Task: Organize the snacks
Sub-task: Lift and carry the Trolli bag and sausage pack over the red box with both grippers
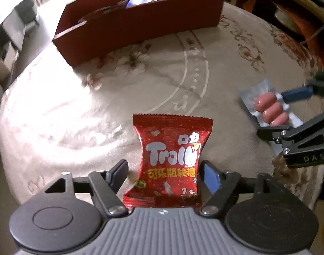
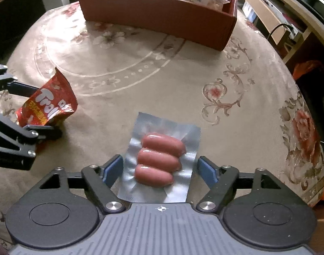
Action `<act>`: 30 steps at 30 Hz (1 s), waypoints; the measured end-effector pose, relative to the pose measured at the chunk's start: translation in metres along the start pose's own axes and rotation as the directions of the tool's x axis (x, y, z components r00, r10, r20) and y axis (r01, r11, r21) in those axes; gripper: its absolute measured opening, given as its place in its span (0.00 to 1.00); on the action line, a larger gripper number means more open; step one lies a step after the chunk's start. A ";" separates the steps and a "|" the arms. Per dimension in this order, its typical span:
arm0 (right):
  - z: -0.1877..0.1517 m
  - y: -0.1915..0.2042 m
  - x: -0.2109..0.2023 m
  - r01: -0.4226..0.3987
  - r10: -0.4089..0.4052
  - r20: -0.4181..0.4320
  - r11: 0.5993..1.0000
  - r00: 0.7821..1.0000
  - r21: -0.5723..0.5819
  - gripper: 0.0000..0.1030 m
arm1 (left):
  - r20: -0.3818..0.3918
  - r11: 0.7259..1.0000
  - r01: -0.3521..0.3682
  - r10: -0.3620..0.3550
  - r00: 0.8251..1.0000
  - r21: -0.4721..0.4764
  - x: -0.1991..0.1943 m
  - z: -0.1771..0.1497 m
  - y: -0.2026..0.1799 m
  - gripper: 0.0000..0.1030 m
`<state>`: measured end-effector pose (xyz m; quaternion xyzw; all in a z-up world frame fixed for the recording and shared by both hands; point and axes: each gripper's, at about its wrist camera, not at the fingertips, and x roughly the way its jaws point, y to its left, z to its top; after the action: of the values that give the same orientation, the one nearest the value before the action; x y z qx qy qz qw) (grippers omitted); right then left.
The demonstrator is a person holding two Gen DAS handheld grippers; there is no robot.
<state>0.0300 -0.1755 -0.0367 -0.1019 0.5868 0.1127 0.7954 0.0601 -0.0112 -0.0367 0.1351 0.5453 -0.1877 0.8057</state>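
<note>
Left gripper (image 1: 164, 174) straddles candy bag (image 1: 170, 159), pointing steeply down

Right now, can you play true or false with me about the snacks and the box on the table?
1. The red candy bag sits between the left hand-held gripper's fingers. True.
2. The sausage pack holds five sausages. False: three show.
3. The red box is empty. False: snack packets are inside.
4. The right hand-held gripper is squeezing the sausage pack. False: its fingers stand apart from it.
5. The tablecloth has flower patterns. True.
</note>
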 end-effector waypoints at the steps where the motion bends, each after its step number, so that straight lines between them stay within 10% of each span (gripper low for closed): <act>1: -0.001 0.000 0.000 -0.007 0.007 0.000 1.000 1.000 0.005 0.74 | 0.001 1.000 0.002 -0.002 1.000 -0.008 -0.001 0.000 0.000 0.67; 10: -0.006 0.006 -0.014 -0.004 0.003 0.036 1.000 0.999 0.023 0.72 | 0.023 0.999 0.018 -0.017 1.000 -0.041 -0.014 -0.002 -0.005 0.51; 30: 0.008 0.020 -0.018 0.002 -0.004 0.047 1.000 0.999 0.027 0.72 | 0.014 0.998 -0.015 0.016 1.000 -0.063 -0.004 -0.002 0.004 0.59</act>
<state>0.0258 -0.1550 -0.0182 -0.0893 0.5690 0.1059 0.8106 0.0585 -0.0061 -0.0338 0.1126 0.5439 -0.1653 0.8149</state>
